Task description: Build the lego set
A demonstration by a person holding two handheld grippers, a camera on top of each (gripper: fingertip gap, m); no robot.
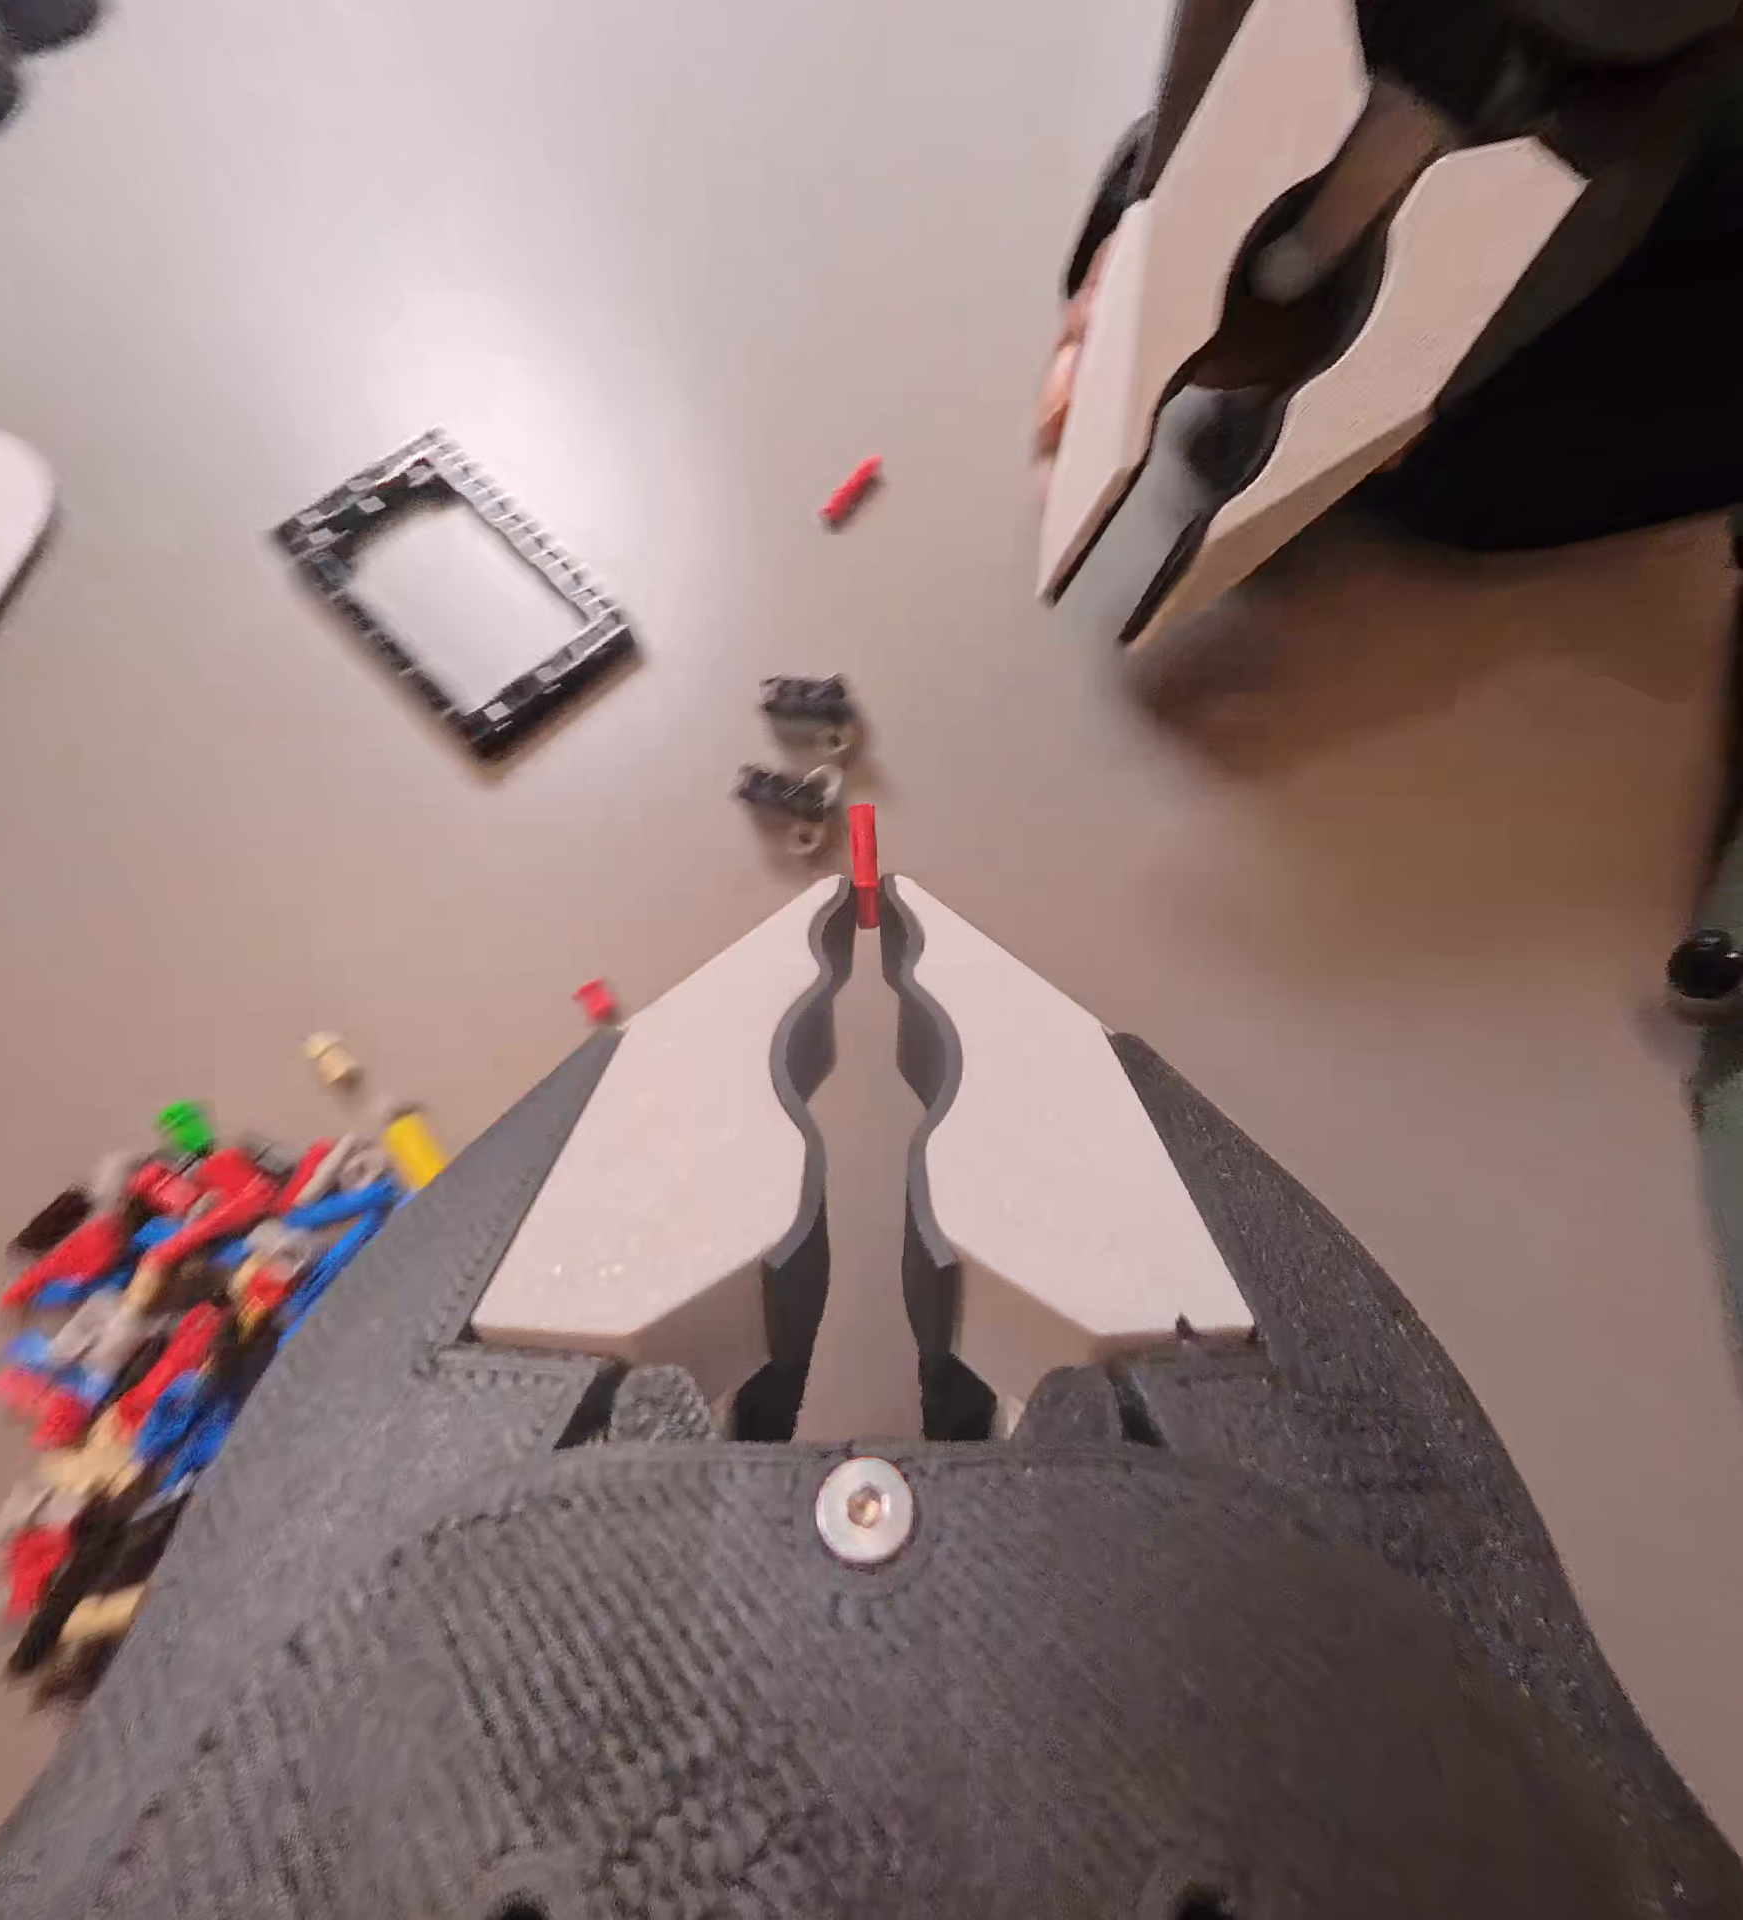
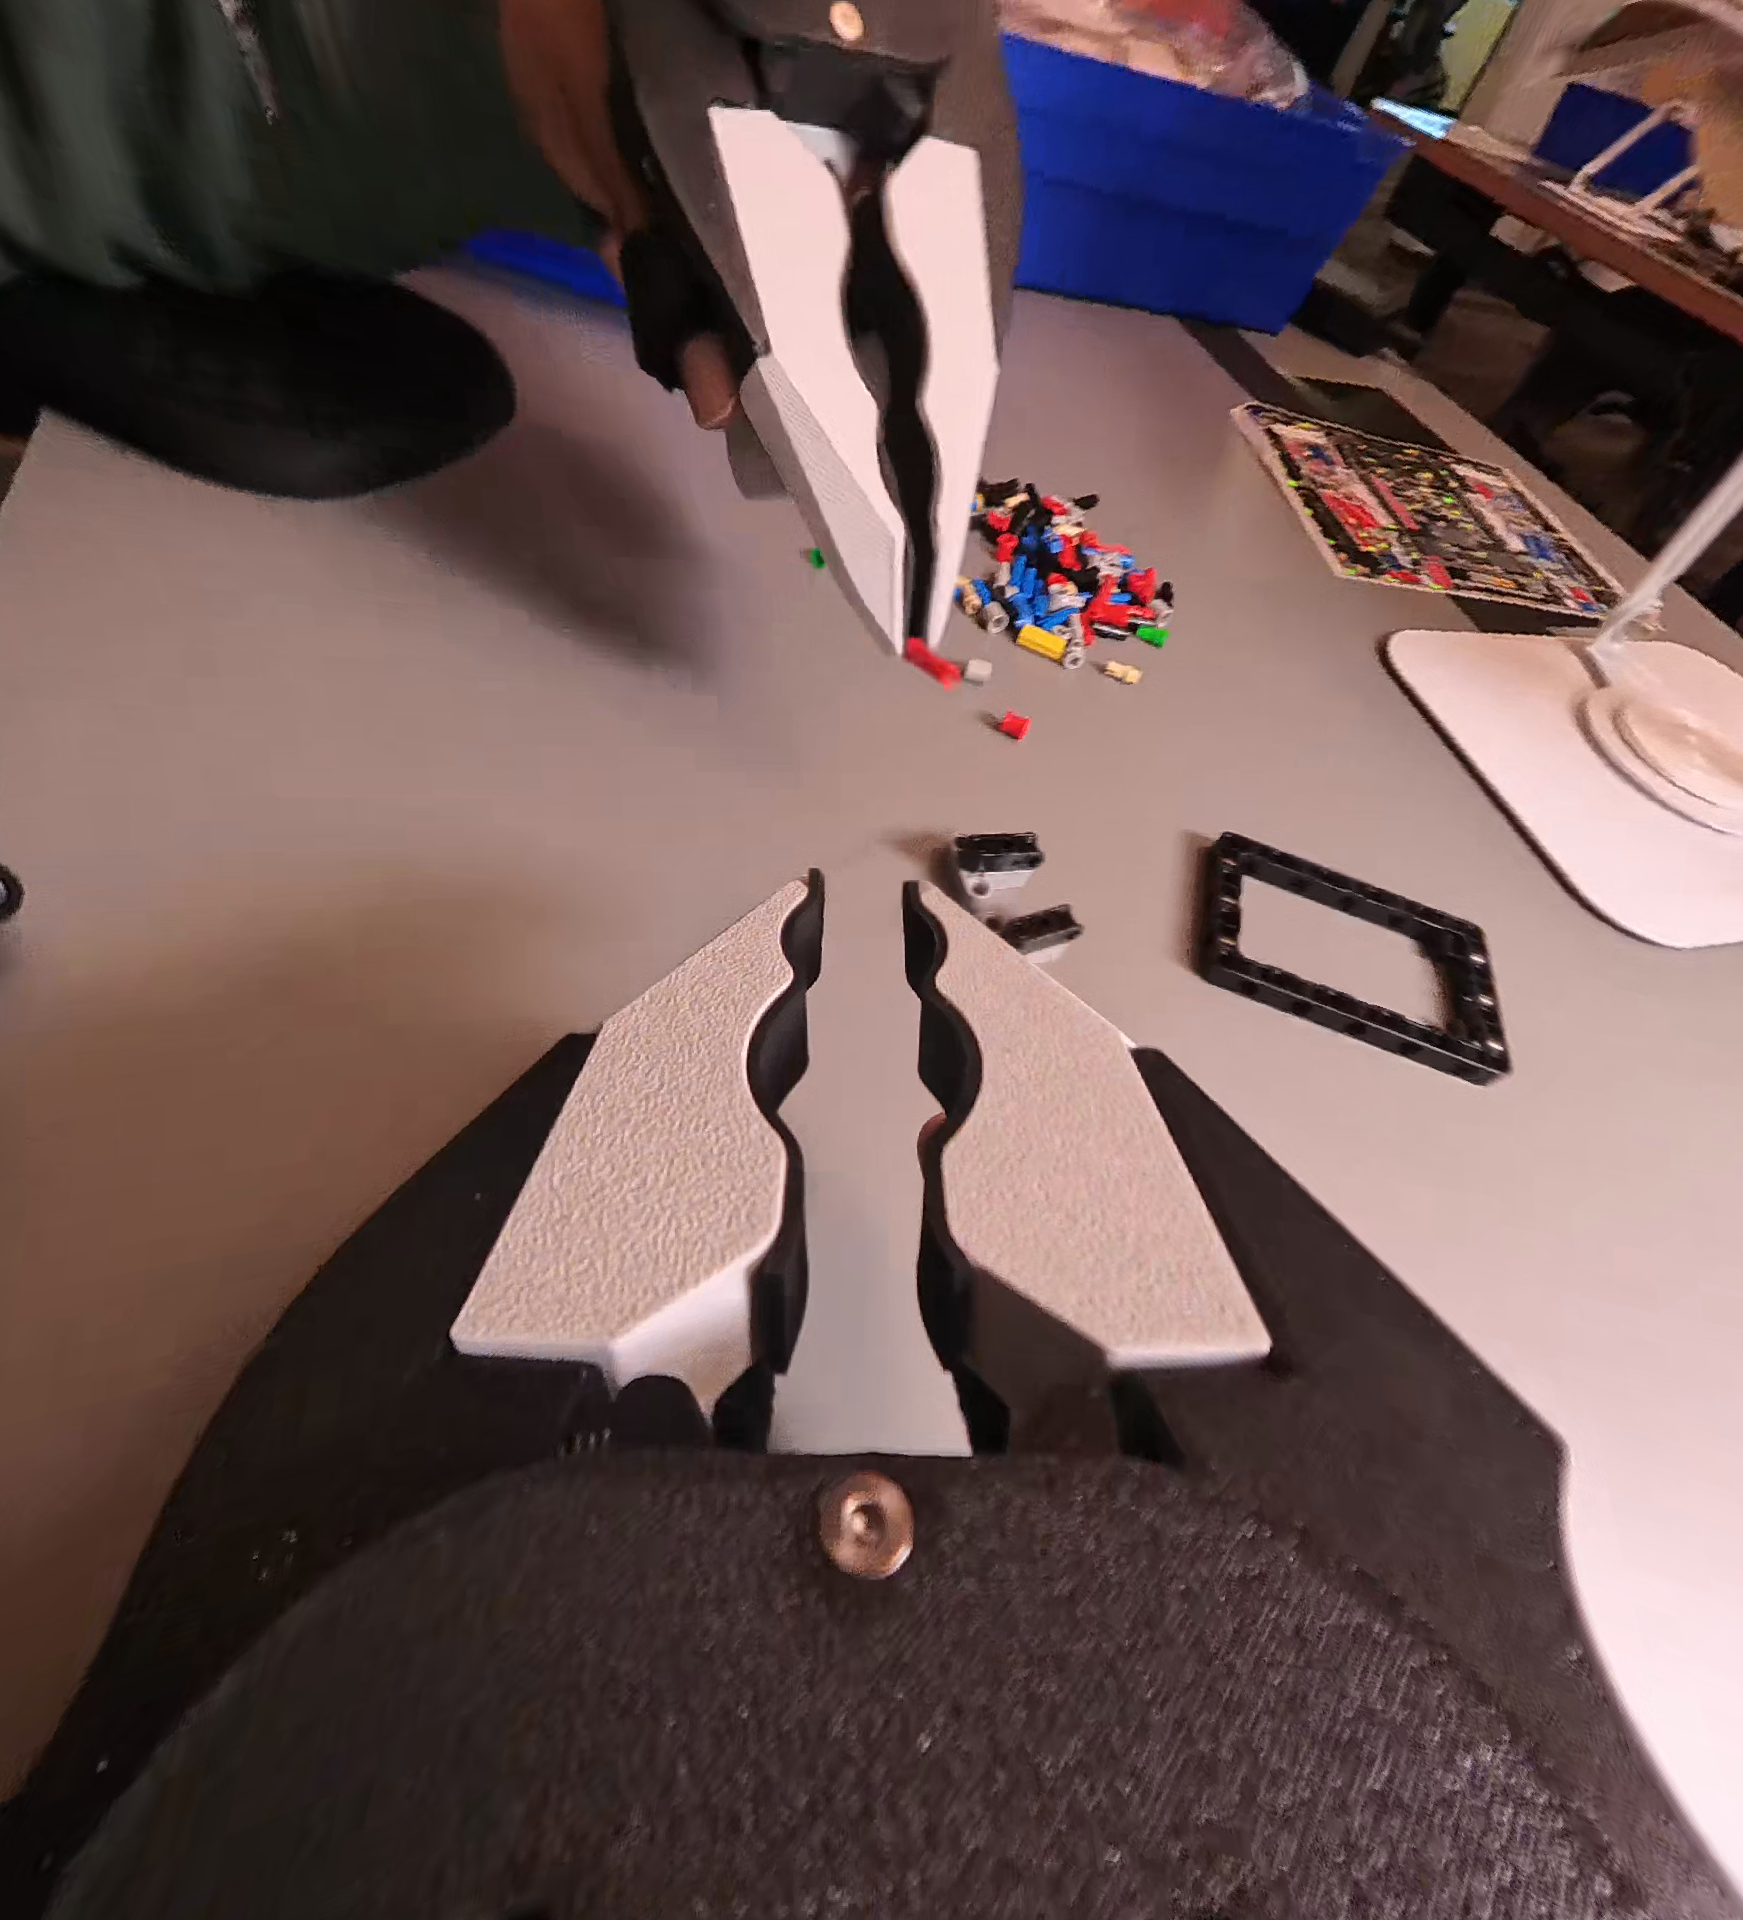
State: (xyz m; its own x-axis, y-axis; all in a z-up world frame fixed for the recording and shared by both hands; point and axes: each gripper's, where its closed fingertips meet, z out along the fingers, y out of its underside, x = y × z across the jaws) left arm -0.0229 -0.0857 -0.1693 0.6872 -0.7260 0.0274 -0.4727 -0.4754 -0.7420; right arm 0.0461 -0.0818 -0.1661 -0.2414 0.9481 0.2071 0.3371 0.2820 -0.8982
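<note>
Smooth grey tabletop [image 2: 431,935]: left tongs [image 1: 865,881] pinch a ribbed red pin [image 1: 862,847]; right tongs [image 2: 862,888] parted.

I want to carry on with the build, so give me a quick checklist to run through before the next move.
1. Left hand-held gripper has a piece: ok, shut on the red pin at its tips.
2. Pin seated securely: cannot tell; only its end is pinched.
3. Right hand-held gripper free: ok, open and empty.
4. Black frame reachable: ok, flat on the table, uncovered.
5. Two small black assemblies in reach: ok, just beyond the right hand-held gripper's tips.
6. Parts pile clear of the work area: ok, apart from the frame.
</note>
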